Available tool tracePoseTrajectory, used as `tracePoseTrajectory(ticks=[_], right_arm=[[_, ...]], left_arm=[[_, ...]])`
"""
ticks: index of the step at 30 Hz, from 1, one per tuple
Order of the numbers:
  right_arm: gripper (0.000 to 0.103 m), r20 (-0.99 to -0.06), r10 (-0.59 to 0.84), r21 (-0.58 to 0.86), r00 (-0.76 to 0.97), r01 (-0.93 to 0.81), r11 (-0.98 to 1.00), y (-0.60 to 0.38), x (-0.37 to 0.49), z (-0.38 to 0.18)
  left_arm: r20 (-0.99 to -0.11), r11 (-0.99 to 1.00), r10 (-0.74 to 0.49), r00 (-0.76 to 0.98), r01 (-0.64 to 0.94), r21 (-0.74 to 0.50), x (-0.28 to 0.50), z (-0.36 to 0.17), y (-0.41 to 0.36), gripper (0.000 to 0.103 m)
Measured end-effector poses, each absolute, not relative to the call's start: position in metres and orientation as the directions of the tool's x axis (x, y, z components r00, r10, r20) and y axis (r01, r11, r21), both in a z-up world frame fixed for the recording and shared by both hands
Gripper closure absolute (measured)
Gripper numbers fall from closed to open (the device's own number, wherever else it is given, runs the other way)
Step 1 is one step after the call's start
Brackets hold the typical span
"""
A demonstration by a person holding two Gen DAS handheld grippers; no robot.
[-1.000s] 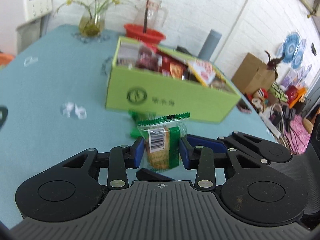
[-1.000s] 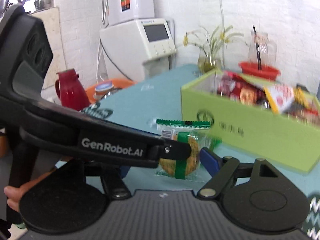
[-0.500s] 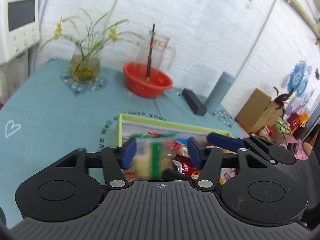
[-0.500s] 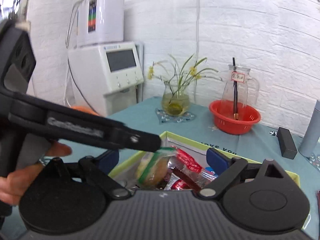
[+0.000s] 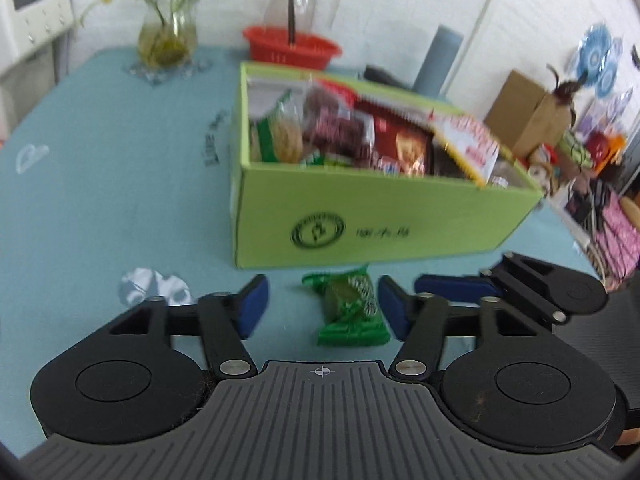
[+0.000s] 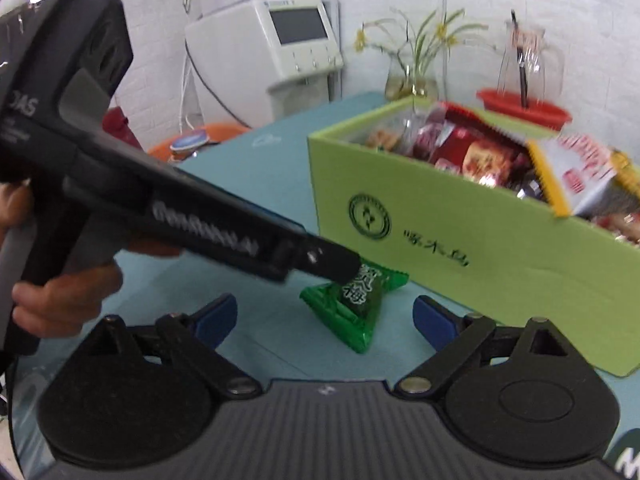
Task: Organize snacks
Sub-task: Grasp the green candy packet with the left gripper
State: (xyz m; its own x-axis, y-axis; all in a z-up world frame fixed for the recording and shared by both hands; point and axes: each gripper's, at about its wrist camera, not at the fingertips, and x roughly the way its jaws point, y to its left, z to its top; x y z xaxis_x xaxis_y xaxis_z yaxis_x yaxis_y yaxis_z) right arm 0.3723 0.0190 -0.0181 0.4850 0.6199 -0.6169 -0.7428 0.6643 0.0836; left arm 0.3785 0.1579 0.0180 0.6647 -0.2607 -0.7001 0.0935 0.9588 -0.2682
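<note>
Beside green box (image 5: pixel 384 220), green snack packet (image 5: pixel 352 312), flanked by open left gripper (image 5: pixel 322 306), tablecloth (image 5: pixel 100 208) clear leftward

Candy packet (image 5: pixel 352 308) lies on table (image 5: pixel 100 208) just before snack box (image 5: pixel 380 224); basket (image 5: pixel 292 46), vase (image 5: pixel 166 36) stand behind box.

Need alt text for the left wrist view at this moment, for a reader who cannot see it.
A green-wrapped candy lies on the teal tablecloth between the blue pads of the open left hand-held gripper, untouched. Just beyond stands an open lime-green box full of snack packets, with a red basket and a flower vase behind it.
</note>
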Motion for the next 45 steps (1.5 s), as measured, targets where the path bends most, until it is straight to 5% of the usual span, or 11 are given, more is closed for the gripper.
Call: tracePoseTrajectory(ticks=[3, 7, 17, 32, 39, 45], right_arm=[[0.009, -0.640, 0.619, 0.090, 0.454, -0.757, 0.648, 0.033, 0.384, -0.027], [0.010, -0.651, 0.612, 0.084, 0.449, -0.758, 0.646, 0.035, 0.377, -0.030], [0.009, -0.646, 0.573, 0.082, 0.504, -0.701, 0.709, -0.019, 0.290, -0.034], [0.009, -0.617, 0.550, 0.102, 0.562, -0.637, 0.764, -0.057, 0.253, -0.035], [0.009, -0.603, 0.555, 0.085, 0.573, -0.645, 0.759, -0.060, 0.258, -0.030], [0.009, -0.612, 0.557, 0.077, 0.561, -0.658, 0.749, -0.051, 0.272, -0.033]], left_arm=[[-0.720, 0.956, -0.278, 0.636, 0.107, -0.274, 0.389, 0.007, 0.151, 0.069], [-0.721, 0.945, -0.316, 0.617, 0.134, -0.299, 0.387, 0.003, 0.145, 0.096], [-0.707, 0.901, -0.422, 0.568, 0.176, -0.396, 0.314, -0.005, 0.102, 0.095], [-0.709, 0.911, -0.391, 0.587, 0.134, -0.390, 0.278, -0.001, 0.071, 0.088], [-0.670, 0.924, -0.353, 0.653, 0.133, -0.358, 0.263, 0.012, 0.087, 0.059], [-0.683, 0.924, -0.354, 0.639, 0.127, -0.361, 0.271, 0.005, 0.093, 0.060]])
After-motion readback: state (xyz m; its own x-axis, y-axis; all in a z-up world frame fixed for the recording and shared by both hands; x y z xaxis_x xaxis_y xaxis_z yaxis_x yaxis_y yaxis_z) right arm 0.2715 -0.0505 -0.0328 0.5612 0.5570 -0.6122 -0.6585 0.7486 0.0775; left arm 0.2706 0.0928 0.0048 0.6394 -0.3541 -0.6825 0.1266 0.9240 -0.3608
